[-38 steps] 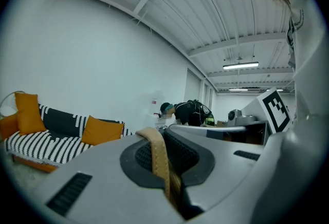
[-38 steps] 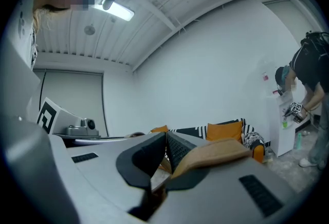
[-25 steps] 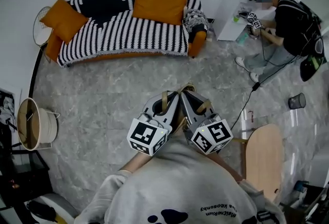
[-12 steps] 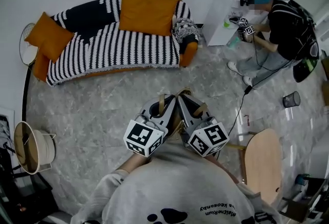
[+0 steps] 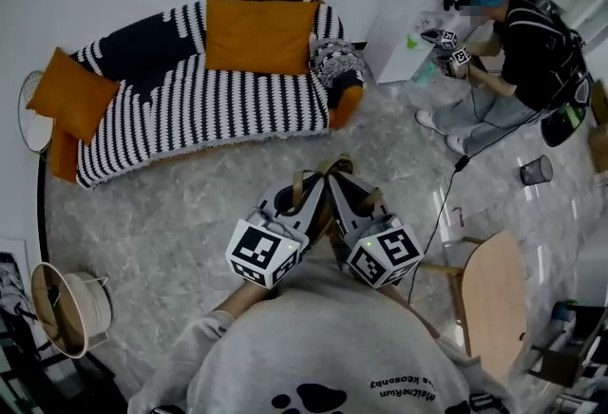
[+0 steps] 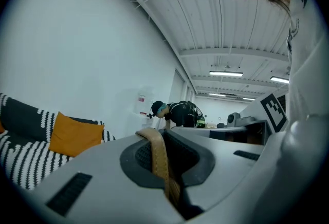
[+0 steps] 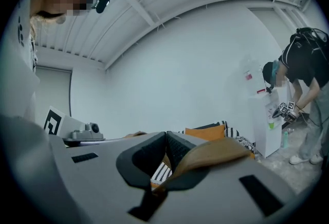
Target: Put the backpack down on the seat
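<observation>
In the head view both grippers are held close together in front of my chest. My left gripper (image 5: pixel 316 177) is shut on a tan backpack strap (image 5: pixel 301 186); my right gripper (image 5: pixel 341 177) is shut on a second tan strap (image 5: pixel 378 197). The left gripper view shows the left gripper (image 6: pixel 165 141) pinching its strap (image 6: pixel 160 159). In the right gripper view the right gripper (image 7: pixel 165 155) clamps its own strap (image 7: pixel 218 152). The backpack's body is hidden. The seat, a sofa (image 5: pixel 190 94) with a black-and-white striped cover, stands across the floor ahead.
Orange cushions (image 5: pixel 260 34) (image 5: pixel 71 95) lie on the sofa. A person (image 5: pixel 518 51) bends at a white cabinet (image 5: pixel 404 18) at the right. A wooden chair (image 5: pixel 492 303) is at my right, a round basket (image 5: pixel 65 310) at my left, a dark bin (image 5: pixel 535 172) near the cable.
The sofa has slid left and lower in the head view as my view shifted. Both grippers keep the same hold on the straps before my chest.
</observation>
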